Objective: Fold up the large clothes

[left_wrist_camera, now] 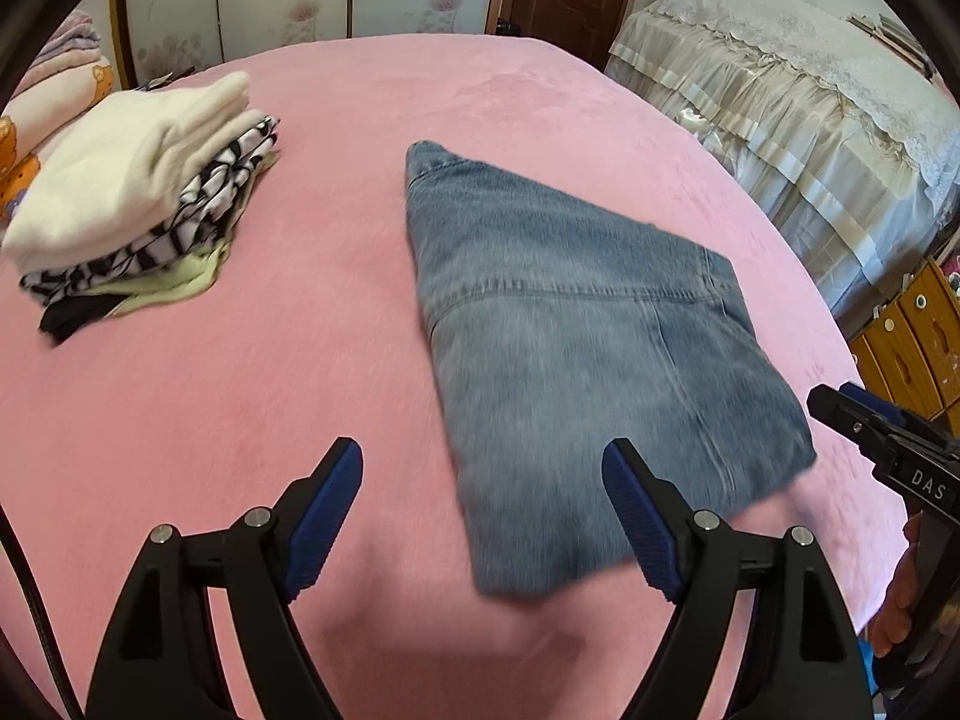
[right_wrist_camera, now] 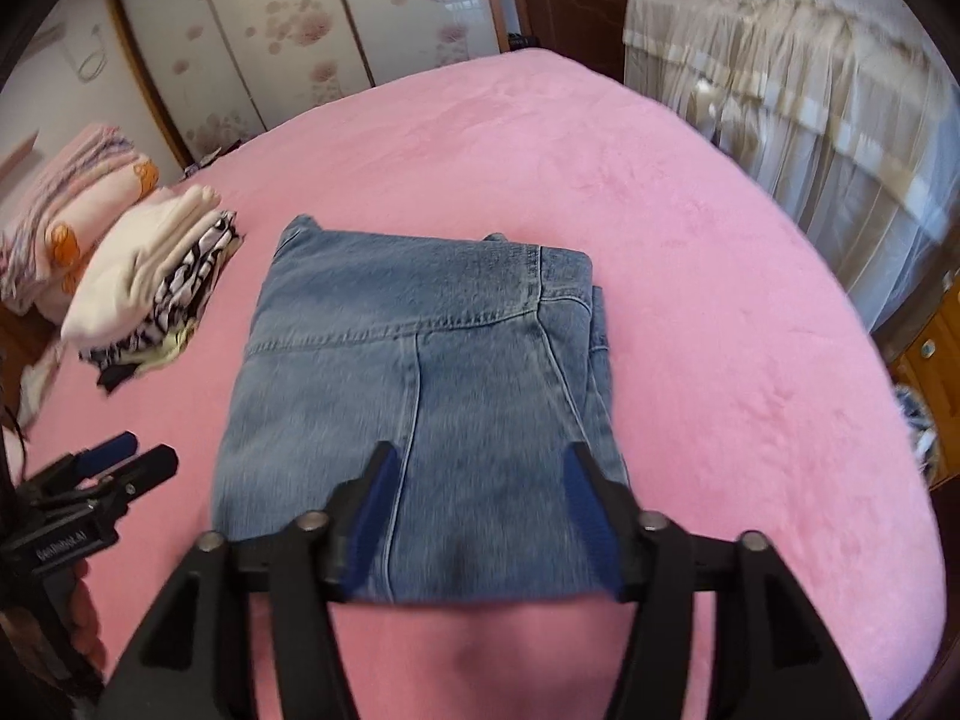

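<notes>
Folded blue jeans (left_wrist_camera: 570, 330) lie flat on the pink bed cover (left_wrist_camera: 240, 390). In the right wrist view the jeans (right_wrist_camera: 420, 372) form a neat rectangle with the seat seam facing up. My left gripper (left_wrist_camera: 483, 456) hovers open over the jeans' near left corner, with nothing pinched. My right gripper (right_wrist_camera: 480, 453) is open above the jeans' near edge, its blue pads clear of the denim. Each gripper also shows in the other's view: the right gripper (left_wrist_camera: 840, 402) at the right edge, the left gripper (right_wrist_camera: 138, 450) at the lower left.
A stack of folded clothes (left_wrist_camera: 132, 192), cream on top of black-and-white, sits at the bed's left side. Rolled bedding (left_wrist_camera: 48, 90) lies behind it. A second bed with a beige lace cover (left_wrist_camera: 780, 90) and wooden drawers (left_wrist_camera: 912, 336) stand to the right.
</notes>
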Demonstrator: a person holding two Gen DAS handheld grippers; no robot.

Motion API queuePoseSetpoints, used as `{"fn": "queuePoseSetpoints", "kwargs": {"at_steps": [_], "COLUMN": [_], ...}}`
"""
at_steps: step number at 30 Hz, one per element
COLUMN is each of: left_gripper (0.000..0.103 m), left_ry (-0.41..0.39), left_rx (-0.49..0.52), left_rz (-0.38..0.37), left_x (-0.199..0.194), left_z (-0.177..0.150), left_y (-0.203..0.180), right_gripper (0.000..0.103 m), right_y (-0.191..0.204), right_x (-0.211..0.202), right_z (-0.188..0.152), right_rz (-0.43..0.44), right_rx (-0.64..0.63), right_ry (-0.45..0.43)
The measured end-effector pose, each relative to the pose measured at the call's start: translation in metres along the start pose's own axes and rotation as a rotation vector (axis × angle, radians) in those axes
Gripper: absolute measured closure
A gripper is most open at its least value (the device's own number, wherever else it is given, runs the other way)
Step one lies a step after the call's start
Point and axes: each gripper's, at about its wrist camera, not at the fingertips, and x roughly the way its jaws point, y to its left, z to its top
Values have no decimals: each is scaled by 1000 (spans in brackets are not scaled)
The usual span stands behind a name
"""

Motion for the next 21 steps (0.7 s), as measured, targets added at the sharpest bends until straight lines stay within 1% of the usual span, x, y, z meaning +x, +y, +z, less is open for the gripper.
{"fn": "queuePoseSetpoints", "kwargs": {"at_steps": [4,6,9,12,15,21], "left_gripper": [22,22,22,22,22,21], "left_ry": [12,10,7,15,32,62], "left_rx": [13,20,32,39,40,42], "left_rz": [3,-3,-11,-26,-53,-59], "left_x": [-19,-28,-36,-41,-42,-33], "left_z": [-12,-14,-12,-9,-4,5], "left_y": [-1,-2,-3,-6,-6,-6], "right_gripper": [38,38,38,37,38,38], "right_y": [13,16,20,19,15,-2], "right_x": [-20,-27,-38,-43,-43,-36], "right_z": [-11,-15,-17,-17,-13,-7], "right_rz": [-26,-40,-34,-29,-3,25], "right_rx": [-63,-83,-122,-126,-118,-82], "right_ry": [-3,-6,-7,4,34,89]}}
